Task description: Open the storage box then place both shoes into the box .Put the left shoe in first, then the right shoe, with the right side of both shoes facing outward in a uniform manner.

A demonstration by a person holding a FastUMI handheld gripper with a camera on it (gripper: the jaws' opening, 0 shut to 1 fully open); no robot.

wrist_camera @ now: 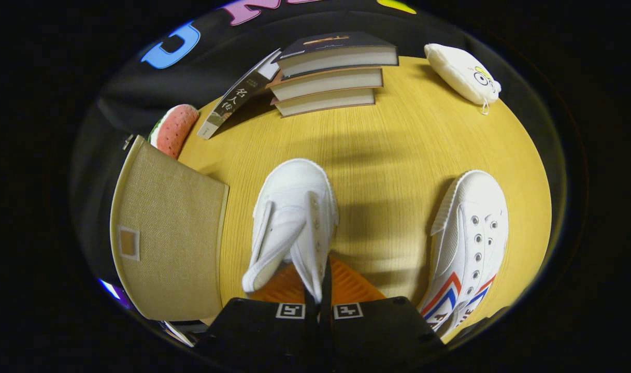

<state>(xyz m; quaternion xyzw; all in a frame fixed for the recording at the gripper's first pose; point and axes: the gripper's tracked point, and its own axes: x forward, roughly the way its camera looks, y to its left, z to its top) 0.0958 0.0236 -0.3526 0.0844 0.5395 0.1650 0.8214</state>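
The beige fabric storage box (170, 233) lies beside the fingers on the yellow table (393, 150), its lid apparently down. The gripper (319, 305) pinches the white shoe (294, 223) by its soft canvas collar; it looks light and floppy, so it may swing. The striped shoe (468, 243) lies well apart, its heel cut off.

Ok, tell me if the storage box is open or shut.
Shut: the storage box lies left of the held shoe with its fabric lid flat over it. The claw grips that shoe's side.

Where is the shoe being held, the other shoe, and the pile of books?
held shoe (295, 207), gripper view, on its toe cap.
other shoe (473, 228), gripper view, on its eyelet side.
pile of books (328, 83), gripper view, on the middle book's pages.
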